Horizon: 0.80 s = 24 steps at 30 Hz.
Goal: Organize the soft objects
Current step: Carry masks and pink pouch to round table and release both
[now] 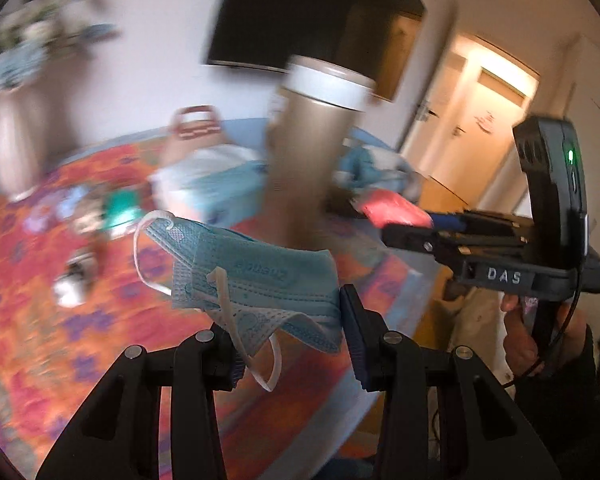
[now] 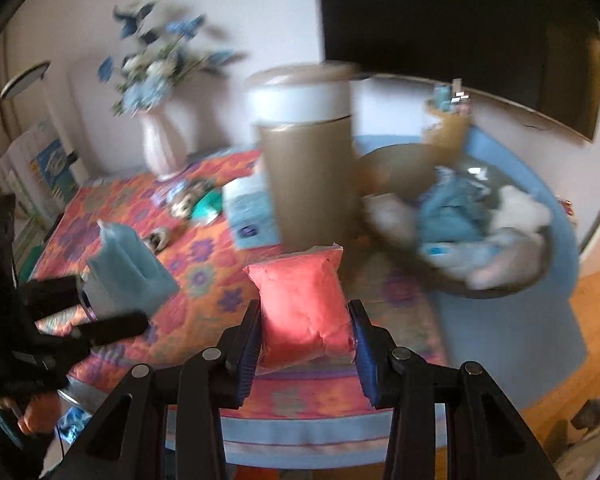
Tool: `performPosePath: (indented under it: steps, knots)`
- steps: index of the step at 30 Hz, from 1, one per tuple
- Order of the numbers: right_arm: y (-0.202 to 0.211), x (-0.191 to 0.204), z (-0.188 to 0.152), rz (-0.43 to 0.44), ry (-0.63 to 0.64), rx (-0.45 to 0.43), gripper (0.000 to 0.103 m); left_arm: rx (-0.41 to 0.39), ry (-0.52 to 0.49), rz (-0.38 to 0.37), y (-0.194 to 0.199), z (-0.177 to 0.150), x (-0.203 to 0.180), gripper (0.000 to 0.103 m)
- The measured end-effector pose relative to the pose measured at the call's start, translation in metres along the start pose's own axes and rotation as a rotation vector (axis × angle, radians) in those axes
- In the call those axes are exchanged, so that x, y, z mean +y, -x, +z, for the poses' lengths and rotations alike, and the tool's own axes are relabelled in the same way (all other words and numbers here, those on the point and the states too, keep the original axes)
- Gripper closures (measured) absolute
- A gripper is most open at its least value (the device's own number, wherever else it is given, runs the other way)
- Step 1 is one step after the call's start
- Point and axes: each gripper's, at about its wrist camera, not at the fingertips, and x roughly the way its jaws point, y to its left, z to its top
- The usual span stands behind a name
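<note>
My left gripper point(image 1: 292, 340) is shut on a light blue face mask point(image 1: 256, 276) and holds it above the table; its white ear loops hang down. It also shows at the left of the right wrist view point(image 2: 128, 272). My right gripper point(image 2: 304, 344) is shut on a soft red pouch point(image 2: 304, 304), held above the table's near edge. In the left wrist view the right gripper point(image 1: 404, 224) stands at the right with the red pouch point(image 1: 388, 208) between its jaws. A shallow bowl point(image 2: 496, 288) with soft blue and white things lies at the right.
A tall tan canister point(image 2: 308, 168) with a white band stands mid-table on the bright patterned cloth point(image 2: 204, 276). A pale vase point(image 2: 160, 148) of blue flowers stands at the back left. A blue box point(image 2: 252, 212) and small items lie near it. Frames are motion-blurred.
</note>
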Motion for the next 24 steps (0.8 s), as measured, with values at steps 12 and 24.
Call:
performPosePath:
  steps: [12,24]
  knots:
    - [0.049,-0.102,0.028,-0.149,-0.165,-0.145,0.062,-0.015,-0.179,-0.098,-0.067,0.094,-0.106,0.065]
    - [-0.022,-0.21,0.138,0.036,-0.34,-0.046,0.048,-0.013,-0.04,0.008,-0.15,0.172,-0.114,0.043]
